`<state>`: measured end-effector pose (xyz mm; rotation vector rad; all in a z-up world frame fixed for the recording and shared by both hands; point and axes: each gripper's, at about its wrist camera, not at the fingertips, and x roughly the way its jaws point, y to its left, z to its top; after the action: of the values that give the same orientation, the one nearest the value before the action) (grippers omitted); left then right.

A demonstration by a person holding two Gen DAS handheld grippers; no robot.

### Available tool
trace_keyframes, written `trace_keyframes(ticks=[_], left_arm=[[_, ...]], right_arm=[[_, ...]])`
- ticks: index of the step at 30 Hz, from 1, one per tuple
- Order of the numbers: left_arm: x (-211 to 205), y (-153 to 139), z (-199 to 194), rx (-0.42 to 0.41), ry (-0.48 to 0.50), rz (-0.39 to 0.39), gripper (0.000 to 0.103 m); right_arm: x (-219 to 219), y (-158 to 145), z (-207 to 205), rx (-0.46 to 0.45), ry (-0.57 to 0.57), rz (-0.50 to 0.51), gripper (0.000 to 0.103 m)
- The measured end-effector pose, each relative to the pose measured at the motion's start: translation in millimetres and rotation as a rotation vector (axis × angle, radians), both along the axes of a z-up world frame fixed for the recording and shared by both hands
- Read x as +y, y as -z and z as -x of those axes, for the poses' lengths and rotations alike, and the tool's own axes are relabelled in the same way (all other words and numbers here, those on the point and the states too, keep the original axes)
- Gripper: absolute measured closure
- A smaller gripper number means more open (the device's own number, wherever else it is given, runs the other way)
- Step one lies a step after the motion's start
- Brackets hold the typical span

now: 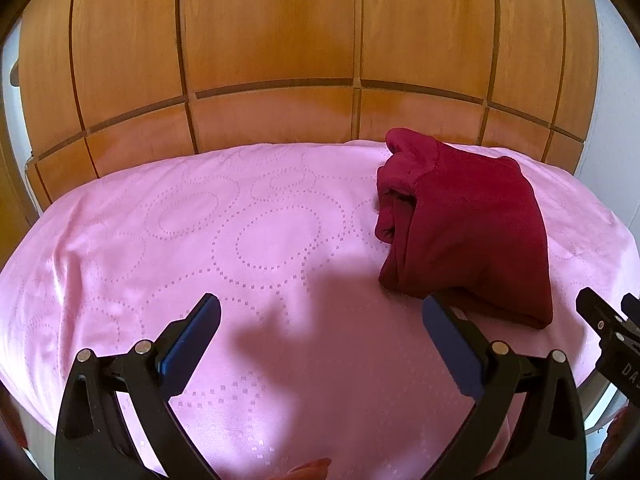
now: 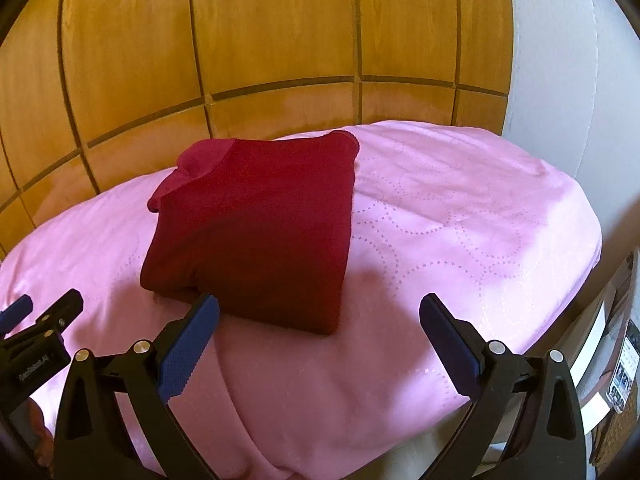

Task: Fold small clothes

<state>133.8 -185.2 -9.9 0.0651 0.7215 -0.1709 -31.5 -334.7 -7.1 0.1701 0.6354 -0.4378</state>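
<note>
A dark red garment (image 1: 468, 228) lies folded into a compact block on the pink bedspread (image 1: 240, 240); it also shows in the right wrist view (image 2: 260, 232). My left gripper (image 1: 320, 308) is open and empty, hovering over bare bedspread just left of the garment's near edge. My right gripper (image 2: 320, 308) is open and empty, just in front of the garment's near corner. The right gripper's tips (image 1: 608, 312) show at the left view's right edge. The left gripper's tips (image 2: 44, 312) show at the right view's left edge.
A wooden panelled wardrobe (image 1: 280, 60) stands close behind the bed. A white wall (image 2: 560, 80) is at the right. The bed's right edge drops off toward boxes (image 2: 616, 360) on the floor. Pink bedspread extends left of the garment.
</note>
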Motion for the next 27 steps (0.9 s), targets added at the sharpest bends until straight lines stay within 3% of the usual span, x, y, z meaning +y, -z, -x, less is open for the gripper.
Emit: trace_keyframes(ticks=[27], left_arm=[[0.8, 6.6, -0.2, 0.023, 0.004, 0.007, 0.002]], right_arm=[[-1.2, 3.8, -2.7, 0.012, -0.017, -0.018, 0.004]])
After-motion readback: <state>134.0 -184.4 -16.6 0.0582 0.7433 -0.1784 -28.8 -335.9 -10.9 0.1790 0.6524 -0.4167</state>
